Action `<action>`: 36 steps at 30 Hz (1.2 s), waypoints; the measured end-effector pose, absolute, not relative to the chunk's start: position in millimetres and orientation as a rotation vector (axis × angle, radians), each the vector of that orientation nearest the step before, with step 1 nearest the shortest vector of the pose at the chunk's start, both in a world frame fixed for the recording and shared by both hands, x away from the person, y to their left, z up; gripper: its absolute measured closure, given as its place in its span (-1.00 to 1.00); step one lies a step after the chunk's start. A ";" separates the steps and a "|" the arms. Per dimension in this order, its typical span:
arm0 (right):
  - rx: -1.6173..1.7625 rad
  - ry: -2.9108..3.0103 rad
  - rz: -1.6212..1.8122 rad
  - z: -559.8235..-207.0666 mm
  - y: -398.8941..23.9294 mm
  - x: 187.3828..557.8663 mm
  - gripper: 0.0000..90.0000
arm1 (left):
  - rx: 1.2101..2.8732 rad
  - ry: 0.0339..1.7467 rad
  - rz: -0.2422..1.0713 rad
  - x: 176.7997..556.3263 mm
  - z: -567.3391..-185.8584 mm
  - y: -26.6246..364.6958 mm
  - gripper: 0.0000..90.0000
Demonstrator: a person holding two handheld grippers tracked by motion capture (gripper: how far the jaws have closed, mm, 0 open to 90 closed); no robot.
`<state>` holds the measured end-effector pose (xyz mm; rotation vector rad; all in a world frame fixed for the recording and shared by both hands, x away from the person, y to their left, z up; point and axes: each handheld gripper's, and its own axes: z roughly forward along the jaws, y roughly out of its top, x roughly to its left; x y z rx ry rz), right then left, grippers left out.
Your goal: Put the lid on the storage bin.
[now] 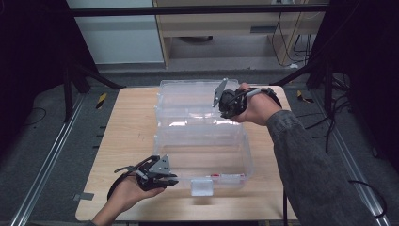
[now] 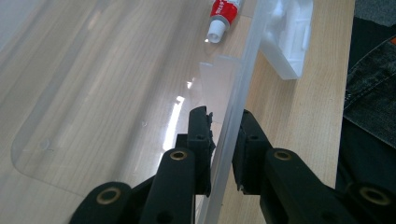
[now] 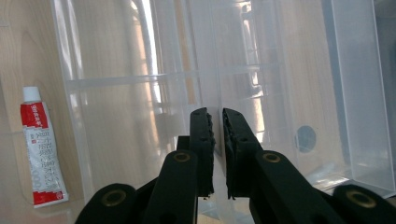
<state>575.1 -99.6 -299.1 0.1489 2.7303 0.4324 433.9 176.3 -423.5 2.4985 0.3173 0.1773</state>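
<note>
While left gripper (image 2: 223, 122) sits nearest me, I see its jaws clamped on near wall (image 2: 236, 100) of clear box (image 1: 202, 155), wall running lengthwise straight ahead between pads. Red-and-white tube (image 2: 223, 16) lies ahead-left of that tool, inside box, cap pointing back toward it. Latch (image 2: 289, 39) ahead-right, outside wall. Farther off, right gripper (image 3: 218, 122) pinches raised lid (image 1: 188, 101) edge; left hand nearer tube.

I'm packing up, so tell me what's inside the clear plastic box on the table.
Inside the clear plastic box lies a red-and-white tube by its front wall. Nothing else shows through; glare hides parts of the floor.
</note>
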 end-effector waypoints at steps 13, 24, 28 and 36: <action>0.103 2.721 0.482 -289.3 -101.3 549.2 0.94 | 2.502 0.330 0.195 432.9 -423.4 174.7 0.73; 0.042 2.714 0.478 -286.0 -101.8 524.7 0.94 | 2.505 0.339 0.199 433.1 -423.2 173.7 0.71; 0.042 2.714 0.469 -286.6 -101.3 530.0 0.93 | 2.504 0.342 0.206 435.1 -423.3 172.3 0.72; 0.063 2.710 0.435 -285.0 -97.5 549.0 0.94 | 2.511 0.361 0.219 451.1 -422.3 168.8 0.72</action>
